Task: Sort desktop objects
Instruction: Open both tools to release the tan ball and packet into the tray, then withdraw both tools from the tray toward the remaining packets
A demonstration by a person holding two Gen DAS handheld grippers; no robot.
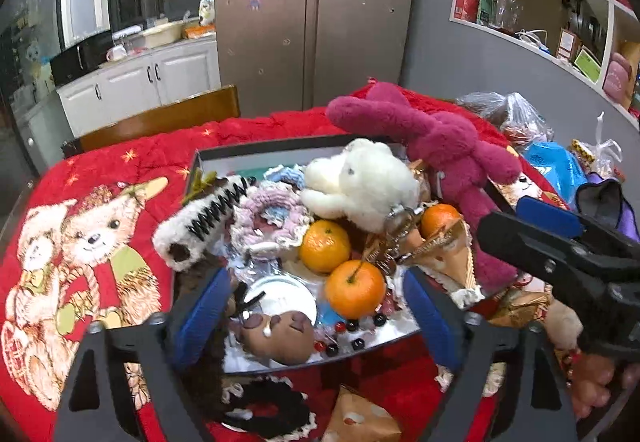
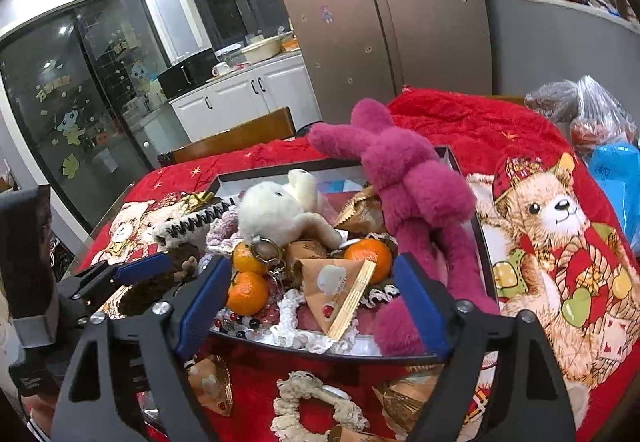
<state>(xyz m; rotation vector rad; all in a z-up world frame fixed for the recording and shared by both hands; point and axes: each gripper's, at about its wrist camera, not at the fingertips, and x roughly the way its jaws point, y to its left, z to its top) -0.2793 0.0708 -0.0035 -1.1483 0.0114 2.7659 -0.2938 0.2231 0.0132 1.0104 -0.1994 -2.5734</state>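
Both grippers hang with jaws spread and nothing between the pads: the left gripper (image 1: 316, 318) over the near edge of the box (image 1: 208, 155), the right gripper (image 2: 312, 302) beside it. Just ahead of the left one lie a brown plush head (image 1: 280, 338) and three oranges (image 1: 354, 288), with a white plush bear (image 1: 360, 185) beyond. Ahead of the right one lies a tan wedge packet (image 2: 340, 286), and the magenta plush rabbit (image 2: 404, 185) (partly draped over the box wall) to its right, all on the red quilt (image 2: 460, 113).
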